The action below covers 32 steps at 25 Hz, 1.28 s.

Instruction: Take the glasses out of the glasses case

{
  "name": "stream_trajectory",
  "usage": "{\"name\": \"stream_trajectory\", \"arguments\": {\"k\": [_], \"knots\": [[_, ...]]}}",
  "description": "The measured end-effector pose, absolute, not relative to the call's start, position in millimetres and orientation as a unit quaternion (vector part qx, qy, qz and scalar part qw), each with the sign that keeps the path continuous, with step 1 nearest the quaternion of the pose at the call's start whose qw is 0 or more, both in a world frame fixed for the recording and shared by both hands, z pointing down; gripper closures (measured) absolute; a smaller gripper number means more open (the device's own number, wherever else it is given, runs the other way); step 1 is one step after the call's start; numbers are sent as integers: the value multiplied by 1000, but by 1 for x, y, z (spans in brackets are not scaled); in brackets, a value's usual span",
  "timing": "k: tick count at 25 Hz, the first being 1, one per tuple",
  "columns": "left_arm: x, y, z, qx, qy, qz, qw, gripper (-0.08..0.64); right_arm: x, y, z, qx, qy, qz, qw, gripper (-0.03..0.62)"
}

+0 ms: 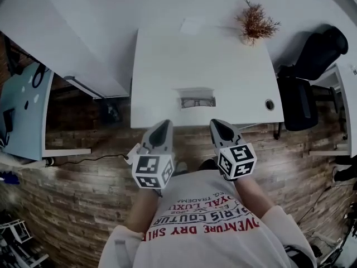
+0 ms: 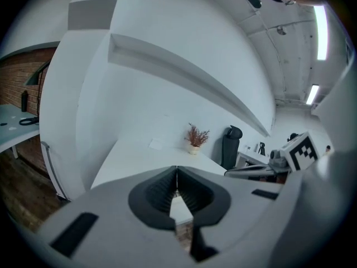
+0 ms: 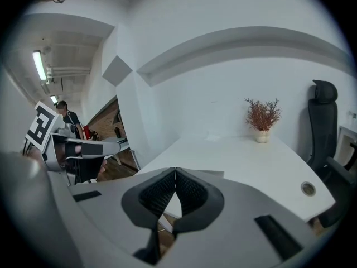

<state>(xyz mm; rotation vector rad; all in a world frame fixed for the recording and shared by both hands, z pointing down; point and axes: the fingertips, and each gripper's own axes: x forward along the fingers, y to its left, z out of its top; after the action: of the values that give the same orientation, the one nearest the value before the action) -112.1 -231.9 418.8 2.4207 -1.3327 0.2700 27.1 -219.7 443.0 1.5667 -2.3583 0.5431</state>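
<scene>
1. While we look along each tool's own jaws, the left gripper (image 2: 177, 168) shows its dark ribbed pads (image 2: 159, 190) closed tip to tip with nothing between them. The right gripper (image 3: 175, 171) is the same, closed and empty.
2. Behind the jaws, each gripper carries a marker cube. The left one (image 1: 152, 171) and the right one (image 1: 237, 161) sit just ahead of our forearms, above a white shirt (image 1: 206, 228) with red print.
3. From the head view, we hold both grippers side by side and apart, pointing toward the white table (image 1: 167, 66). Their tips are over the wooden floor (image 1: 83, 205), just short of the table's near edge, and touch nothing.
4. The glasses case (image 1: 197, 100) lies on the table close to that near edge. It is ahead of the grippers and roughly between the lines they point along. We cannot tell whether its lid is up, and we cannot make out any glasses in it.
5. Farther out on the table, a round hole (image 1: 270, 104) sits near the right edge. A small potted plant (image 1: 255, 22) with reddish-brown twigs stands at the far right corner, and a pale sheet (image 1: 192, 25) lies by the far edge.
6. Beyond the table's right side stands a black office chair (image 1: 312, 60). Well off to the left is a light-blue table (image 1: 25, 105) with a few dark items on it.
</scene>
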Motion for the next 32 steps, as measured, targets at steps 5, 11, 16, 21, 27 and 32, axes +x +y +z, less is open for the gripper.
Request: {"name": "stream_trajectory", "arguments": {"k": [5, 11, 16, 21, 27, 32], "knots": [[-113, -256, 431, 852, -474, 98, 199, 552, 20, -247, 452, 523, -817, 194, 144, 580], [-101, -286, 439, 843, -484, 107, 209, 552, 23, -286, 469, 487, -832, 208, 166, 580], [-94, -309, 450, 825, -503, 116, 230, 552, 16, -315, 485, 429, -851, 210, 217, 578], [-91, -327, 474, 802, -522, 133, 257, 552, 10, -335, 512, 369, -864, 211, 270, 577], [-86, -338, 497, 782, -536, 149, 283, 552, 12, -341, 554, 292, -866, 215, 344, 471], [-95, -343, 507, 765, -551, 151, 297, 552, 9, -339, 577, 230, -866, 175, 409, 469]]}}
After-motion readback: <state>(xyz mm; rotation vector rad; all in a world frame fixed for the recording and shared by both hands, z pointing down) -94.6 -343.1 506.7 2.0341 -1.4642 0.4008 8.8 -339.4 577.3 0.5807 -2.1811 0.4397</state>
